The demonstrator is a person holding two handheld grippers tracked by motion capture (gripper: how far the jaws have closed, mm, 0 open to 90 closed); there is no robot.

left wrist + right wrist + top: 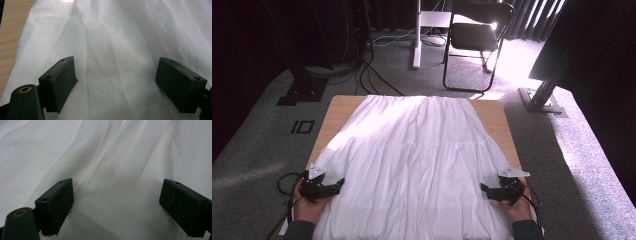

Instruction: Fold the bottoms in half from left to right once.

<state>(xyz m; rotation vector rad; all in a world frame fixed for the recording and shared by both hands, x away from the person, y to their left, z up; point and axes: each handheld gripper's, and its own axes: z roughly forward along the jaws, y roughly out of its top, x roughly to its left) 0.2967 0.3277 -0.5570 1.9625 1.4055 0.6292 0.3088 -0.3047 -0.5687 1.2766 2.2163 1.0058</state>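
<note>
Wooden table (336,111) is draped in a white skirt (417,160). Left hand-held gripper (333,187) and right hand-held gripper (490,190) both gape at its edges; thin fabric could slip or bunch unevenly.

Looks like a lab or recording studio: grey carpet floor (257,150), dark curtains along the back at 12 o'clock, black metal-framed folding chair (476,35) at 1 o'clock, black cables (372,75) at 11 o'clock, black metal rig posts (544,85) flanking a light wooden table (339,112).
</note>
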